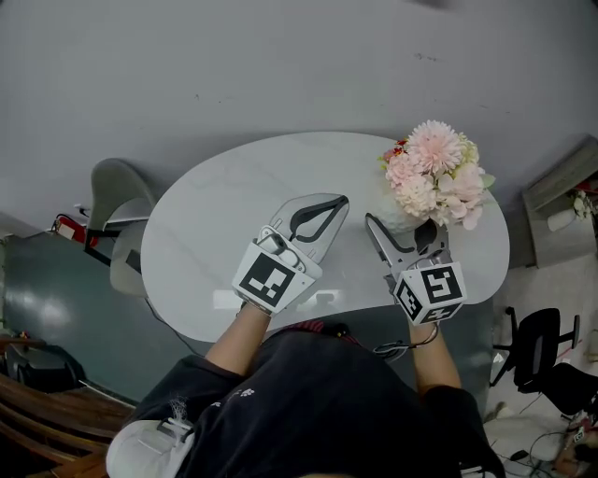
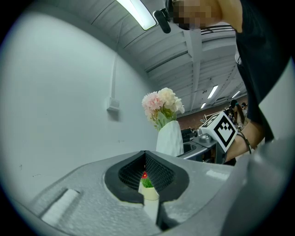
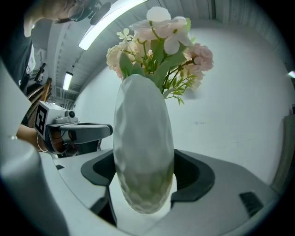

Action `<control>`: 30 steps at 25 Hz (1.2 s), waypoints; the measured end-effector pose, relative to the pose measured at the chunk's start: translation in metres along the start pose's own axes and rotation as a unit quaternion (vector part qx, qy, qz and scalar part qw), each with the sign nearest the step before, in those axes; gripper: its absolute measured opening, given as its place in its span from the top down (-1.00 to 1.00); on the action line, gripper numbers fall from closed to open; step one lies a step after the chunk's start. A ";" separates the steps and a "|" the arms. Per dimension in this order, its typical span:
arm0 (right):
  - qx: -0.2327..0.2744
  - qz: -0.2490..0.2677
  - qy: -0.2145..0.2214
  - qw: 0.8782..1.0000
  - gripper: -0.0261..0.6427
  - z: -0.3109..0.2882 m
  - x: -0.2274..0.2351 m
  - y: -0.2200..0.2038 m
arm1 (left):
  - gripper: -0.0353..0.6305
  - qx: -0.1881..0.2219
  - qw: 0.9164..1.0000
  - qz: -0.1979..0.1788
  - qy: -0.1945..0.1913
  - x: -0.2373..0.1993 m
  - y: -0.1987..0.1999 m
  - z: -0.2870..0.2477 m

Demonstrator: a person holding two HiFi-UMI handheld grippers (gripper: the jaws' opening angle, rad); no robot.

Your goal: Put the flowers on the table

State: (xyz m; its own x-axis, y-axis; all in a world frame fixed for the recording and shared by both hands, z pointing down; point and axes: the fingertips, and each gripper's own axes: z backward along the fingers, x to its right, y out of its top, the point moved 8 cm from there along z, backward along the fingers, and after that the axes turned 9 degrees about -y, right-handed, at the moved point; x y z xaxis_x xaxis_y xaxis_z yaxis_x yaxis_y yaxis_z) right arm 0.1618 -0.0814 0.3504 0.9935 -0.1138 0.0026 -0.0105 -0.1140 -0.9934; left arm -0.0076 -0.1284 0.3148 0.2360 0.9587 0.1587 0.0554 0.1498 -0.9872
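White oval table [image 1: 215,215], pink flowers [image 1: 434,177] in a white vase [image 3: 143,152] at its three o'clock.
Right gripper [image 1: 402,224] clamps the vase's belly; left gripper [image 1: 341,201], toward six o'clock, jaws pressed together, empty.

Black short-sleeved shirt [image 1: 318,411]

A pale grey chair [image 1: 120,191] stands at the left of the head view, with a small red item [image 1: 67,227] beside it, too small to identify. A black office chair [image 1: 537,347] sits low on the right. In the left gripper view a long ceiling light [image 2: 138,13] runs overhead, and a white wall box [image 2: 113,105] is mounted below it.
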 end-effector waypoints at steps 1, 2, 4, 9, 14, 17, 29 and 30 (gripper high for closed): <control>0.000 0.001 0.001 1.000 -0.19 0.000 0.000 0.001 | 0.90 0.001 1.000 0.000 0.002 0.001 0.001 0.001; 0.000 0.001 0.003 1.000 -0.19 0.001 -0.001 0.001 | 0.90 0.001 1.000 0.000 0.003 0.002 0.002 0.001; 0.001 0.002 0.005 1.000 -0.19 0.001 -0.001 0.002 | 0.90 0.001 1.000 -0.003 0.006 0.004 0.004 0.002; 0.002 0.005 0.012 1.000 -0.19 0.002 0.000 0.003 | 0.90 0.001 1.000 -0.006 0.013 0.008 0.007 0.002; -0.001 0.008 0.017 1.000 -0.19 0.002 0.002 0.002 | 0.90 0.000 1.000 -0.003 0.020 0.012 0.009 0.001; -0.004 0.009 0.020 1.000 -0.19 0.003 0.003 0.001 | 0.90 -0.002 1.000 -0.002 0.024 0.014 0.009 0.000; -0.013 0.006 0.024 1.000 -0.19 0.004 0.005 0.000 | 0.90 -0.006 0.999 0.009 0.030 0.021 0.011 -0.001; -0.014 0.006 0.024 1.000 -0.19 0.004 0.005 0.000 | 0.90 -0.007 1.000 0.010 0.029 0.022 0.011 -0.001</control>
State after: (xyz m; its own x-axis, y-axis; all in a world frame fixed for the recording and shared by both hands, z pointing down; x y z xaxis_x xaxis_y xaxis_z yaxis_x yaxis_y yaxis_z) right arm 0.1673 -0.0782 0.3498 0.9868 -0.1619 -0.0038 -0.0267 -0.1396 -0.9898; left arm -0.0004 -0.1059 0.3072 0.2935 0.9455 0.1410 0.0634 0.1279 -0.9898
